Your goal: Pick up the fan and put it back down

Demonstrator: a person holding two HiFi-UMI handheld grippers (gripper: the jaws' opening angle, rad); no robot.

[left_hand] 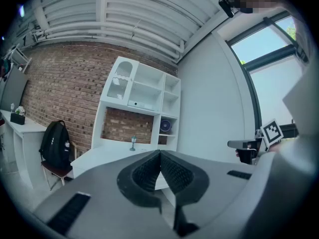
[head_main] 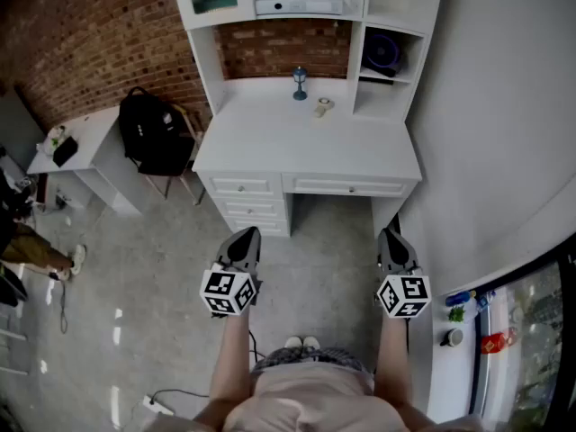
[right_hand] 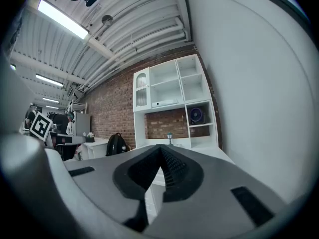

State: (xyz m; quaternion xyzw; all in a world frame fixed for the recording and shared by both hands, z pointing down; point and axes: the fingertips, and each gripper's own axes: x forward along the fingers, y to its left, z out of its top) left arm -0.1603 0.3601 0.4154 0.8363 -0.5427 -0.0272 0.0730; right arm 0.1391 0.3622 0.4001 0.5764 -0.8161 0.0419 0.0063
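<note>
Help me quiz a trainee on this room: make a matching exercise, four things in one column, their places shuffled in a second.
Things:
1. fan
2. backpack
3. lamp
4. white box

Places:
A. on the desk top
B. left of the desk
C. on the top shelf
D. in the right cubby

Pairs: 1-D, 2-B, 3-A, 4-C

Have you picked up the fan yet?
Not yet, nothing is done. The fan sits in its cubby above the desk. The left gripper and right gripper are both shut and empty, well short of the desk. Left to do: step up, grab the fan, lift it, set it back.
</note>
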